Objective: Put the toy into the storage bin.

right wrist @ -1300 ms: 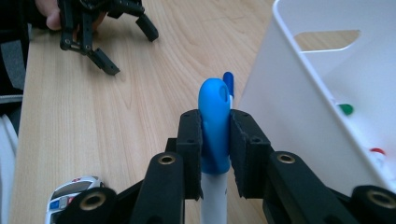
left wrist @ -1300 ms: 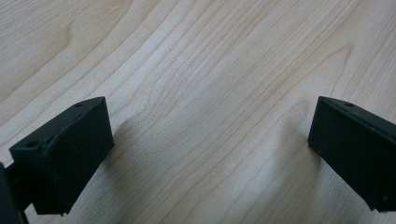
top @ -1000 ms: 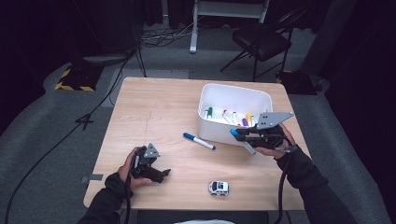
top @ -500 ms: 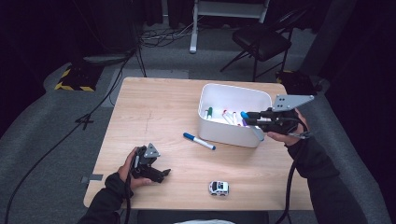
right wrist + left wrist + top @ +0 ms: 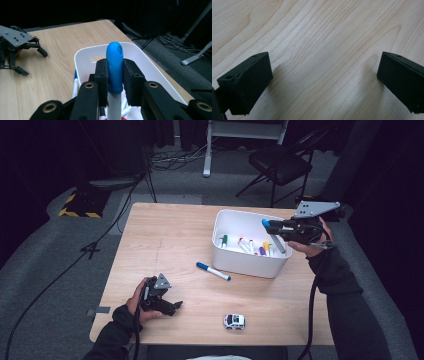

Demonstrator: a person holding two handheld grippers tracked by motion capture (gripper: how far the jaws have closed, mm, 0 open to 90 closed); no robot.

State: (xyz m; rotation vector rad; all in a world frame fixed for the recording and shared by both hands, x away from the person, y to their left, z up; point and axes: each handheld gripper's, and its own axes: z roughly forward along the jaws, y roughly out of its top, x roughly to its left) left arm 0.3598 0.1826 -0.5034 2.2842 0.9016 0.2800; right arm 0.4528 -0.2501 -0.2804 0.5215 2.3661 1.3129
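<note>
The right gripper (image 5: 272,226) is clenched on a blue-capped marker (image 5: 114,67), its two pads pressing the blue cap from either side. In the high view this gripper hangs above the right end of the white bin (image 5: 227,262), with the marker's blue cap pointing toward the bin's far side and its white barrel slanting down and toward the person, so the long axis runs at an angle over the bin's right end. In the right gripper view the cap stands up between the pads with the barrel dropping below them.

The bin holds several markers lying on its floor, with green, red, purple and yellow caps among them. Just outside its near wall a second blue marker (image 5: 213,271) lies flat on the bench (image 5: 160,240), its blue cap pointing away to the left. A small white toy car (image 5: 234,321) sits near the bench's front edge.

The left gripper (image 5: 170,307) rests on the bench at the near left, its jaws released and spread wide over bare wood.

Since a second ago the right gripper has risen and shifted from the bin's near right corner to above its right end, carrying the marker; the left gripper has stayed put.
</note>
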